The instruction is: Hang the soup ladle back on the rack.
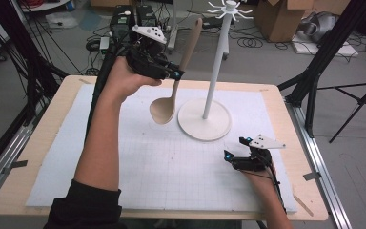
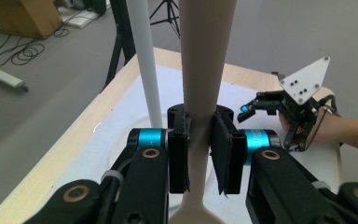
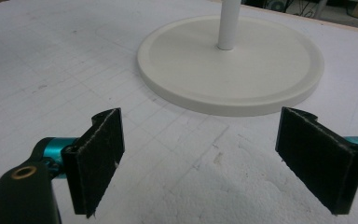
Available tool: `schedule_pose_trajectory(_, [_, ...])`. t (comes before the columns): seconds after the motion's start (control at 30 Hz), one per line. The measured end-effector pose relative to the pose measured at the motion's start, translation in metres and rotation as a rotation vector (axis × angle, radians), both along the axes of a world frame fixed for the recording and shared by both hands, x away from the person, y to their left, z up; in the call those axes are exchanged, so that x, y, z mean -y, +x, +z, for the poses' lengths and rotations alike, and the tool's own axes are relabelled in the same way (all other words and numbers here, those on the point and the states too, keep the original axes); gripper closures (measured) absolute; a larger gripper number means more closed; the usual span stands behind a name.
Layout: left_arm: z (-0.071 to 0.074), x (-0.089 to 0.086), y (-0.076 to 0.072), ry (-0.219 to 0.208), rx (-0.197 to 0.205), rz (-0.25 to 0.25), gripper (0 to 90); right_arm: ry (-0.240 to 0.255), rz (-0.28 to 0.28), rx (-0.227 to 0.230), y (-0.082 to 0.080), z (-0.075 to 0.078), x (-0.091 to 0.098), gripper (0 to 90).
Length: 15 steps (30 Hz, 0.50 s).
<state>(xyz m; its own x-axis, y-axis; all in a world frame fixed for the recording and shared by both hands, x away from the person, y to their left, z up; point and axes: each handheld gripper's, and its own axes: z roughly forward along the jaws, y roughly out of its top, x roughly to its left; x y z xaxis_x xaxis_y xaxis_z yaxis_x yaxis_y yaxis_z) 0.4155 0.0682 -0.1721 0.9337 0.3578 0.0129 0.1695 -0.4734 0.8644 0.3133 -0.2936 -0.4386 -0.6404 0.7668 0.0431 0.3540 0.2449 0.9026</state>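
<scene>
Grey floor [image 1: 267, 62], cardboard boxes [image 1: 281, 16], loose cables [image 1: 250, 42], black tripod legs [image 1: 357, 102]

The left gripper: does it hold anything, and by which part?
The left gripper holds a beige plastic ladle by the narrow lower part of its handle, just above the bowl.

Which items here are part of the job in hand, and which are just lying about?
In use:
left claw, shut on the spoon
hook stand
right claw, open on the mat

Lying about:
cardboard box
floor cables
</scene>
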Motion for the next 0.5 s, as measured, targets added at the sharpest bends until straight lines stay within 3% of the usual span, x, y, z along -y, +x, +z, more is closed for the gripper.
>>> schedule_pose_trajectory(0.2, [0.005, 0.011, 0.004, 0.027, -0.005, -0.008, 77.2, -0.001, 0.003, 0.000, 0.000, 0.000, -0.001, 14.4])
schedule_pose_trajectory(0.5, [0.006, 0.023, 0.017, 0.053, -0.026, 0.022, 77.2, 0.008, 0.001, -0.001, -0.001, 0.000, 0.000, 14.4])
